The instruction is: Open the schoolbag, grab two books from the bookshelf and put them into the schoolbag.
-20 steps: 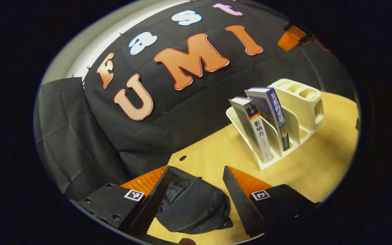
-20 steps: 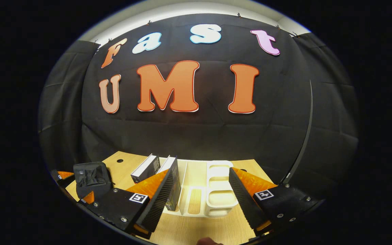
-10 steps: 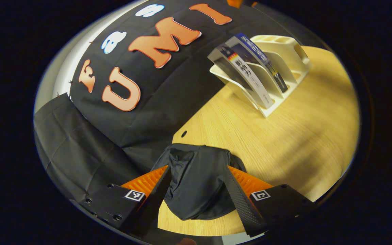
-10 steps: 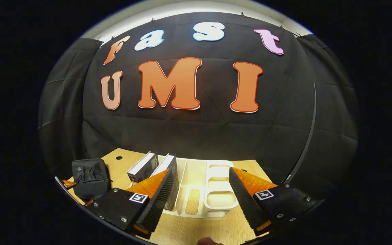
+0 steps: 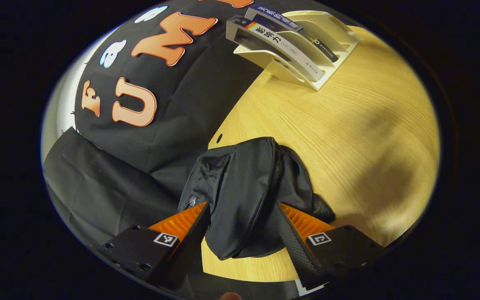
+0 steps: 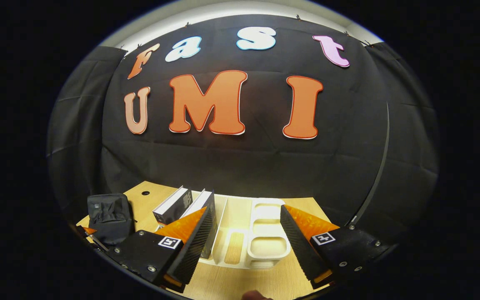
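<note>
left gripper (image 5: 244,225) spread around black schoolbag (image 5: 244,187), 2 books (image 5: 281,39) shelved

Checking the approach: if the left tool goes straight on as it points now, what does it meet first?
Probably the schoolbag: it already lies between the open left tool fingers, zipper facing up. Depth is unclear.
</note>
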{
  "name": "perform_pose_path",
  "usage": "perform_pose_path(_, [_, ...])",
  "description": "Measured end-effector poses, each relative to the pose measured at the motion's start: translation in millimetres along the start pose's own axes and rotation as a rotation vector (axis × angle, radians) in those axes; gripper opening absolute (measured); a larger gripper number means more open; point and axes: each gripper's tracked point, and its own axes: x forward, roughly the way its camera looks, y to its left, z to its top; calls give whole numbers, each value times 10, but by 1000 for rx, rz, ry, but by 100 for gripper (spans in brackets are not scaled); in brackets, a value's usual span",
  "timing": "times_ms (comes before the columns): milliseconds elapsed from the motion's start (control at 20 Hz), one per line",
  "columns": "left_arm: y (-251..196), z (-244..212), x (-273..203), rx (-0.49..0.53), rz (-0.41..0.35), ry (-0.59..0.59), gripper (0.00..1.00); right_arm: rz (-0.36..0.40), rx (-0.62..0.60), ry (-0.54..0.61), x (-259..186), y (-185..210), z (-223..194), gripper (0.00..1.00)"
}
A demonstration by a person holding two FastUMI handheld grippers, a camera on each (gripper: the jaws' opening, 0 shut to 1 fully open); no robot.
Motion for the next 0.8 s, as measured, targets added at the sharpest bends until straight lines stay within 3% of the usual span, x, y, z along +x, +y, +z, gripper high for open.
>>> perform_pose_path(450, [129, 116, 324, 49, 64, 11, 93, 16, -20, -3, 35, -121, 37, 98])
perform_pose_path(750, [141, 122, 506, 12, 0, 60, 60, 53, -30, -14, 47, -119, 60, 98])
perform_pose_path(800, [145, 131, 501, -1, -19, 64, 50, 57, -30, -17, 40, -116, 83, 98])
